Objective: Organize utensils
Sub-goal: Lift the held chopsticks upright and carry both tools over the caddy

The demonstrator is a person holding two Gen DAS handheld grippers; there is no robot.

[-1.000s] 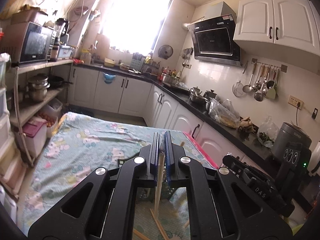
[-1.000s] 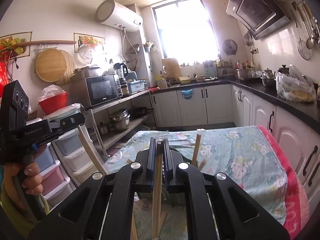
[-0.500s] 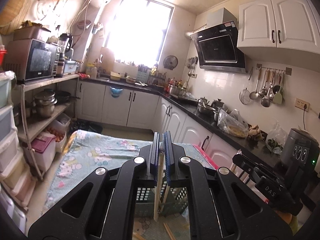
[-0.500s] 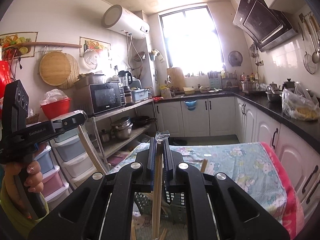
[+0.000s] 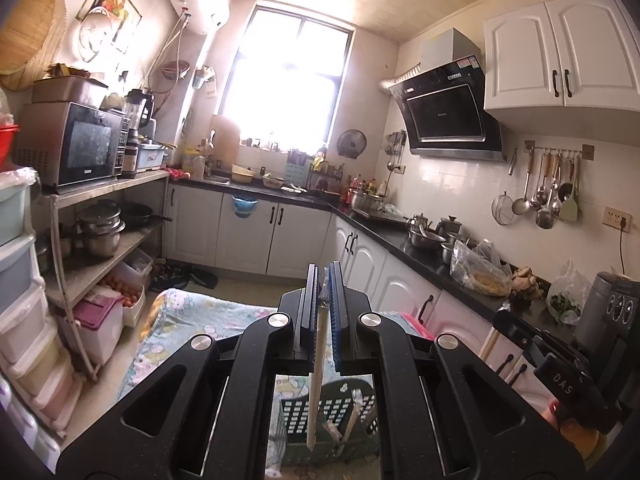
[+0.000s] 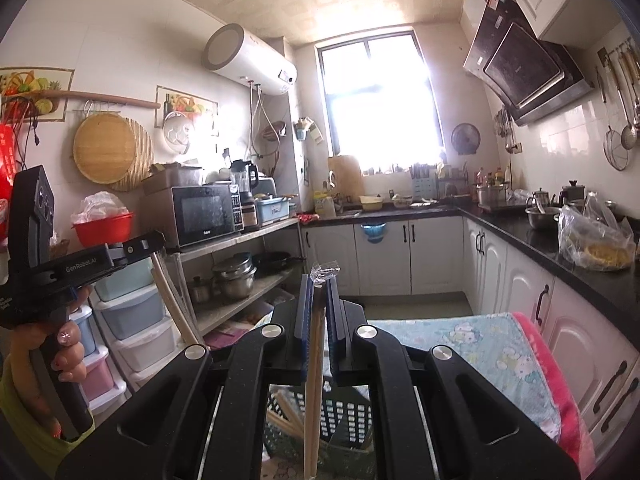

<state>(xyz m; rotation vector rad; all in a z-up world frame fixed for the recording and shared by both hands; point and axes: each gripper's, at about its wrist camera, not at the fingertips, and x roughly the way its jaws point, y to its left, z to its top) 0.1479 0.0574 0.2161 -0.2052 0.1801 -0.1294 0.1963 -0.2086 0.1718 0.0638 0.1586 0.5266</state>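
Chopsticks poised over the basket in a sunlit kitchen

The left hand-held gripper (image 5: 322, 316) is clamped on a pale wooden chopstick (image 5: 316, 384) hanging tip-down, and the right hand-held gripper (image 6: 318, 320) is pinched on a pair of light wooden chopsticks in a clear wrapper (image 6: 312, 396), also hanging; both hover above the dark green perforated plastic basket (image 5: 320, 420), which sits at six o'clock on the surface under a floral blue cloth (image 6: 480, 344). To finish well, each tip would best be lined up plumb over the basket's open mouth before lowering and releasing, one hand at a time. Loose chopsticks already leaning inside (image 6: 286, 416) could deflect a new one. At nine o'clock stands a steel shelf rack with a microwave (image 6: 204, 216); at three o'clock, a cluttered black worktop (image 5: 424, 252).
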